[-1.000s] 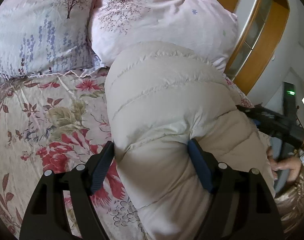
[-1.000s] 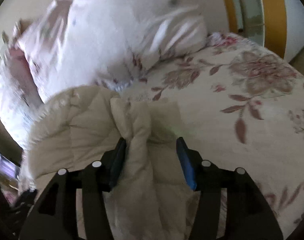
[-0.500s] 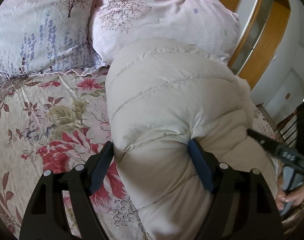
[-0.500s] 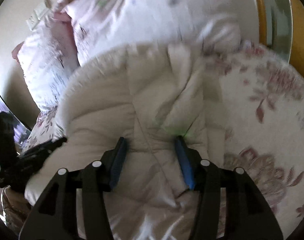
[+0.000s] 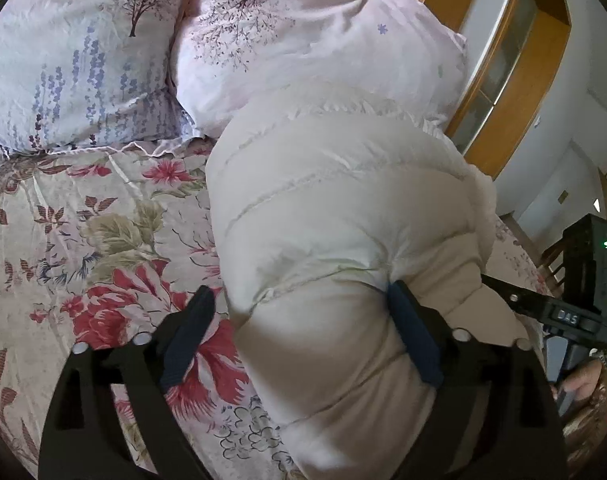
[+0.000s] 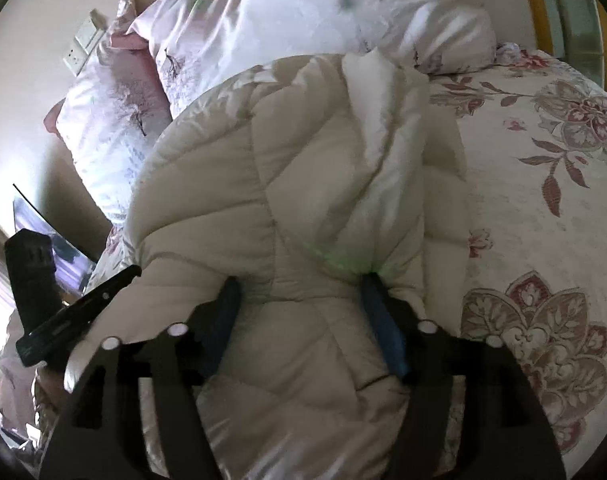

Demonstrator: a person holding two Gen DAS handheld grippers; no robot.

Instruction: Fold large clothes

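A cream quilted down jacket (image 5: 335,208) lies bundled on the floral bed sheet (image 5: 83,240), its far end against the pillows. My left gripper (image 5: 299,288) straddles the jacket's near end and its jaws are opening. Its left pad (image 5: 187,332) stands clear over the sheet, while the right pad (image 5: 411,332) touches the jacket's side. My right gripper (image 6: 299,278) has a thick fold of the jacket (image 6: 303,200) between its jaws, which are also opening. Both blue pads (image 6: 383,328) still sink into the padding. Each gripper shows in the other's view, at the jacket's side.
Two floral pillows (image 5: 83,60) lie at the head of the bed beyond the jacket. A wooden door frame (image 5: 515,80) stands on the right. A person's hand (image 5: 583,380) holds the right gripper's handle. Bare sheet (image 6: 543,200) extends right of the jacket.
The right gripper carried its fold over onto the jacket's body and its jaws widened. The left gripper stayed put while its jaws spread, the left pad drawing off the jacket.
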